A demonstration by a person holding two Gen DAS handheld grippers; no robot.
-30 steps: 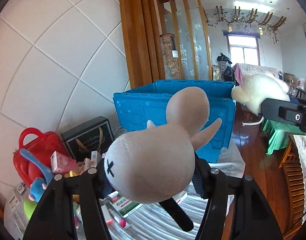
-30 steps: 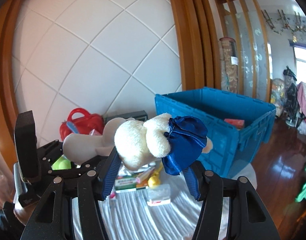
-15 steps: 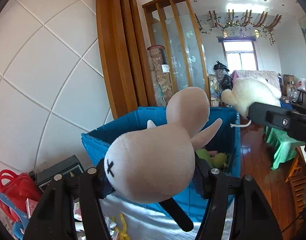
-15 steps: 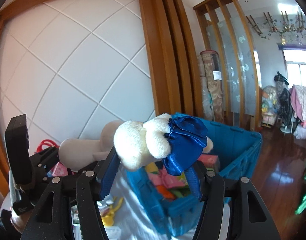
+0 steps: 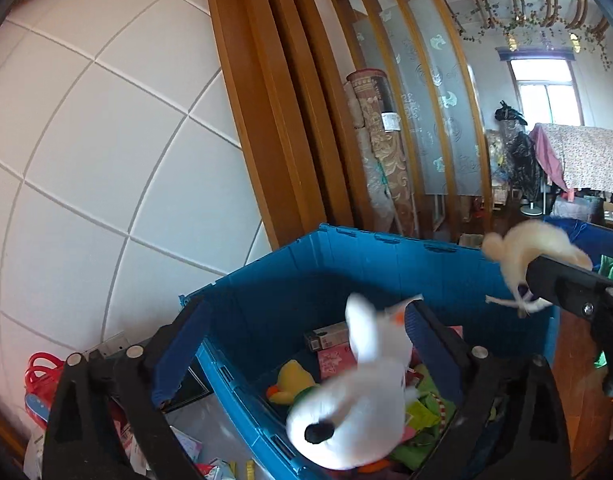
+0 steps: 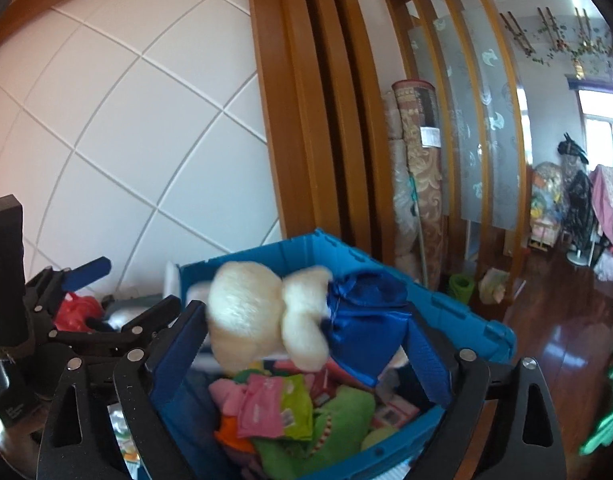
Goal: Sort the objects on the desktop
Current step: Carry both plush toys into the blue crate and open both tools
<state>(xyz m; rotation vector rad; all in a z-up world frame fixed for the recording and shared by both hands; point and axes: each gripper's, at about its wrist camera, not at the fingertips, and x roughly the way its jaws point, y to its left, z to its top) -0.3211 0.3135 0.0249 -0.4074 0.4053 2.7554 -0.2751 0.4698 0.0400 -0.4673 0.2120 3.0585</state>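
Note:
My left gripper (image 5: pixel 302 344) is open over the blue crate (image 5: pixel 346 256). The beige plush rabbit (image 5: pixel 354 408) is free of the fingers, blurred, falling into the crate. My right gripper (image 6: pixel 302 344) is also open above the crate (image 6: pixel 458 312). The white plush bear in a blue satin dress (image 6: pixel 302 324) is blurred between the spread fingers and touches neither pad clearly. The bear also shows in the left wrist view (image 5: pixel 534 252), beside the right gripper's body.
The crate holds a yellow duck toy (image 5: pixel 292 380), pink packets (image 6: pixel 266 404), green fabric (image 6: pixel 326 436) and boxes. A red bag (image 5: pixel 40 376) and small packages lie left of the crate. A white panelled wall and wooden frame stand behind.
Both grippers moved over the crate and opened. The rabbit dropped out of the left gripper and the bear came loose in the right one.

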